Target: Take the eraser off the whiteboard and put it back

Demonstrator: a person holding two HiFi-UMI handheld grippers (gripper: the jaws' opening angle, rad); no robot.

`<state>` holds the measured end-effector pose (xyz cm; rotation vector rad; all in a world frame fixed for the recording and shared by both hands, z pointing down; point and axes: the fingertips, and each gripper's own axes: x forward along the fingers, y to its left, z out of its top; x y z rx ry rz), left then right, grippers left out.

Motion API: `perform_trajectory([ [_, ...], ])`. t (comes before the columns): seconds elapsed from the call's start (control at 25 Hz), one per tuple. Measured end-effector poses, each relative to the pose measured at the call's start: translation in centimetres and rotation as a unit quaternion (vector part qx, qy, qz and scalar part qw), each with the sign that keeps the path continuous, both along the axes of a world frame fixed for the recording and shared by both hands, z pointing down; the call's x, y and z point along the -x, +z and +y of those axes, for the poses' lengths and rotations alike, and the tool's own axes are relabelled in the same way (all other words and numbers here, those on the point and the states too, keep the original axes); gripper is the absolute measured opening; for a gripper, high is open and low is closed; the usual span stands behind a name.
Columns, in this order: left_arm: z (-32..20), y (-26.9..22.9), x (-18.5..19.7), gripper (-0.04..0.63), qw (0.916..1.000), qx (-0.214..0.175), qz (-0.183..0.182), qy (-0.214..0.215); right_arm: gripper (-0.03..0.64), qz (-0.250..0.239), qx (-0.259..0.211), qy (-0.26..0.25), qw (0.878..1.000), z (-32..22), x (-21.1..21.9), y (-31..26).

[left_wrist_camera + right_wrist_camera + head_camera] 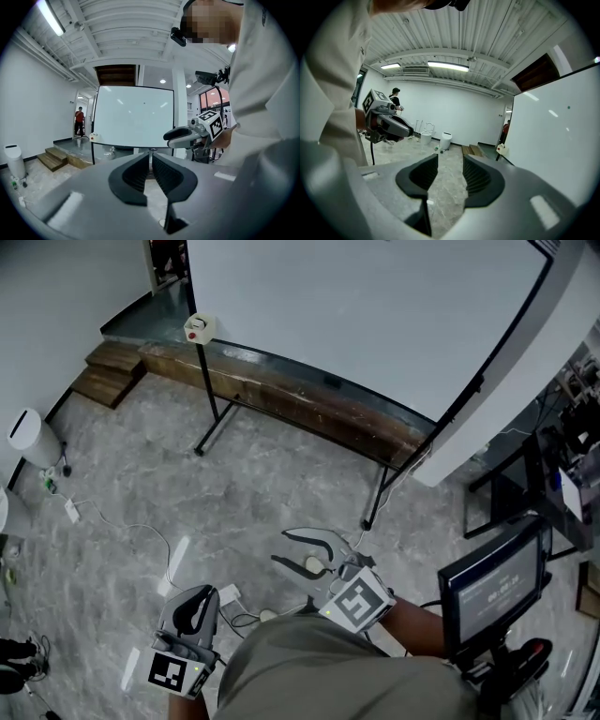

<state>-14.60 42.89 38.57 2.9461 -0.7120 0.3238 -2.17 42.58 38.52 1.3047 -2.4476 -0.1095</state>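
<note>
The whiteboard (375,315) stands on a black stand across the room, its face blank. A small white eraser (197,327) with a red mark sits at the board's lower left corner; it also shows as the eraser (94,137) and the eraser (502,149) in the gripper views. My left gripper (192,610) is low at the bottom left, far from the board, its jaws together and empty (150,159). My right gripper (305,554) is held in front of my body, open with only floor between its pads (451,161). Both are well short of the eraser.
A wooden ledge (300,399) runs behind the board, with wooden steps (108,371) at its left end. A white bin (33,437) and floor cables (122,526) lie to the left. A monitor on a stand (492,582) is close on the right. A person in red (79,121) stands in the doorway.
</note>
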Motion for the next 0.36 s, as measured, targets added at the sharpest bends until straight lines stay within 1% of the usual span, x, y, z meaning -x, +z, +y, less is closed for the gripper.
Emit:
perform_trajectory([
  [0.16,-0.3,-0.3,0.0,0.028,0.9999,-0.01,0.006,-0.01,0.169,-0.001,-0.001,-0.001,1.0,0.3,-0.1,0.3],
  [0.36,-0.5,-0.4,1.3,0.028,1.0,0.003,0.009,-0.001,0.169,-0.003,0.005,0.005,1.0,-0.1,1.2,0.0],
])
